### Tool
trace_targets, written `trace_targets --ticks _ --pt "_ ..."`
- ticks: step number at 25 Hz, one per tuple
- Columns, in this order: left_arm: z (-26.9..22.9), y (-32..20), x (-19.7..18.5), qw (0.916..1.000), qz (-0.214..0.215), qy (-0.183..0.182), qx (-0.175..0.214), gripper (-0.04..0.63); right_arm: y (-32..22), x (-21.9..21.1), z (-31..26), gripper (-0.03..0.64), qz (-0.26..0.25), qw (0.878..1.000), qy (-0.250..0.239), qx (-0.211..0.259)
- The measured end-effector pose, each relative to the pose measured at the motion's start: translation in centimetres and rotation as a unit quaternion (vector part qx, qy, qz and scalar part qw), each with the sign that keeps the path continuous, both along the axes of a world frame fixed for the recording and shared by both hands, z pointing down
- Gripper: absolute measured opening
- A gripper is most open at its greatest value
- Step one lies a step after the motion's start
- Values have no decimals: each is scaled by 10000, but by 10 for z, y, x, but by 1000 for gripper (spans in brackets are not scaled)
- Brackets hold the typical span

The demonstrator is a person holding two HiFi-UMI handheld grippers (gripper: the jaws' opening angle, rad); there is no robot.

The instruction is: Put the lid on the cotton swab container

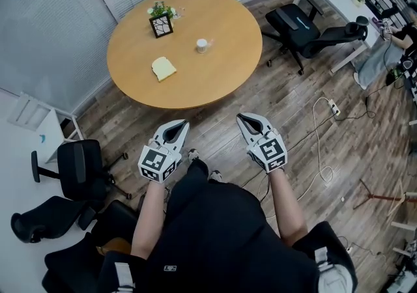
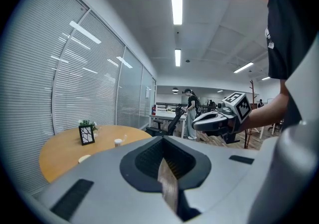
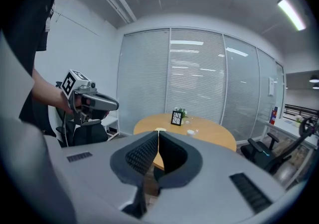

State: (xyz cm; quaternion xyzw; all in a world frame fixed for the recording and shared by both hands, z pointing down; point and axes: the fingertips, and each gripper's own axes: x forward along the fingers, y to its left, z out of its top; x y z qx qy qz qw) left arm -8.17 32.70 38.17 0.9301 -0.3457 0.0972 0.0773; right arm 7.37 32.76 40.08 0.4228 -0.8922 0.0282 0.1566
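Head view showed you well back from the table [image 1: 221,77]; the cotton swab container [image 1: 202,45] sat mid-table. Your left gripper [image 1: 179,127] and right gripper [image 1: 246,119] were pinched closed, empty. Risk: a careless reach likely tips that small container.

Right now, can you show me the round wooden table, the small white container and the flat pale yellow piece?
round wooden table [image 1: 228,70]: head view, bare top, right of centre.
small white container [image 1: 202,45]: head view, its middle.
flat pale yellow piece [image 1: 163,68]: head view, its centre.
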Motion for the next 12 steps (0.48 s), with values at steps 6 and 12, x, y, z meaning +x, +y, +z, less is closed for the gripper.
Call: trace_targets --ticks 6,12 --pt "10 -21 -18 9999 -20 14 -120 6 -25 -4 7 5 254 9997 24 -51" --pt "17 -57 -19 9996 105 119 -228 6 -57 -6 8 5 371 9992 86 -126"
